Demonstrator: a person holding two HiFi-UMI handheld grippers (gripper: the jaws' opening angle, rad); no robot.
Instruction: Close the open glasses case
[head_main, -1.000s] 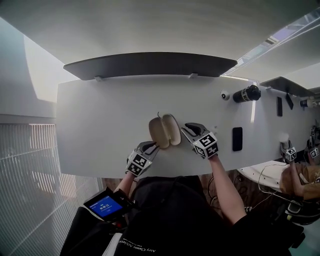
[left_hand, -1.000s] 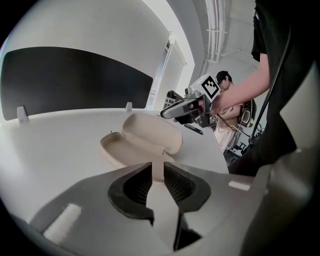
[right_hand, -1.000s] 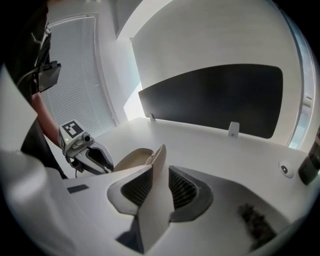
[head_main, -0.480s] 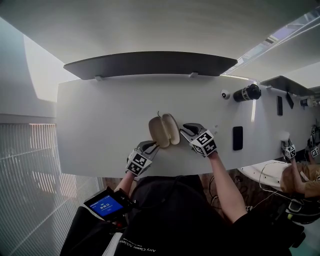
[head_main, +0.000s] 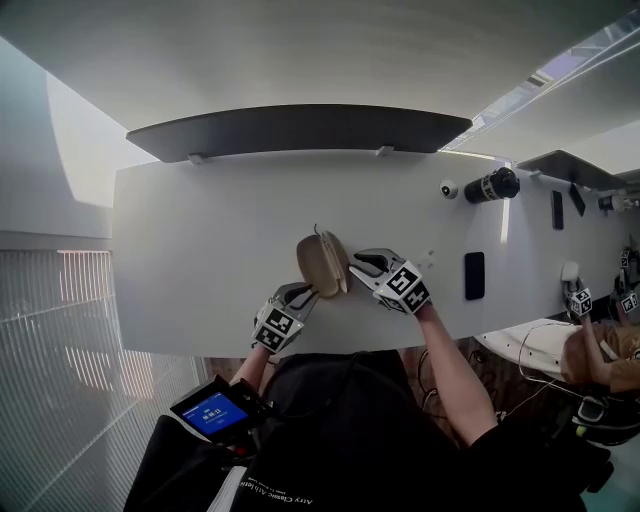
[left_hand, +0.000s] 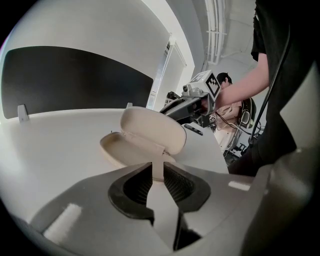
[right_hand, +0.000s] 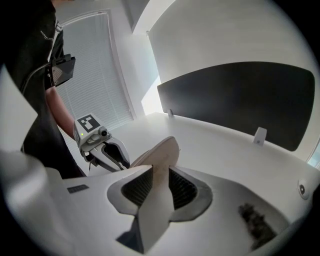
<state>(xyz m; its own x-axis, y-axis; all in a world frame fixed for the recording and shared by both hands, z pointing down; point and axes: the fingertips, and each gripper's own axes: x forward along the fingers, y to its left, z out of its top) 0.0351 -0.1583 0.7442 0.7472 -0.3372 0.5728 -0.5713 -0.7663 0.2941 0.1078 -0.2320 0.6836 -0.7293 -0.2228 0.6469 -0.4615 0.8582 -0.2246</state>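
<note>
**A:** Head view: anything unclear?
**B:** The blue screen (head_main: 212, 410) is too small to read. The glasses case (head_main: 318, 262) sits mid-table (head_main: 200, 250). Its lid (head_main: 340, 265) lay flat a second ago and now tilts up. The right gripper (head_main: 358, 263) has shifted left.
**A:** Left gripper view?
**B:** The left gripper (left_hand: 157, 169) pinches the case's near end.
**A:** Right gripper view?
**B:** Jaws clamp the lid's edge, hiding it.

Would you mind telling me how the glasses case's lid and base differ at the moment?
The base lies flat on the table, hollow upward; the lid stands tilted above it, partly closed. The left tongs pinch the base's end, while the right tongs grip the lid's edge. Both are beige oval shells.
</note>
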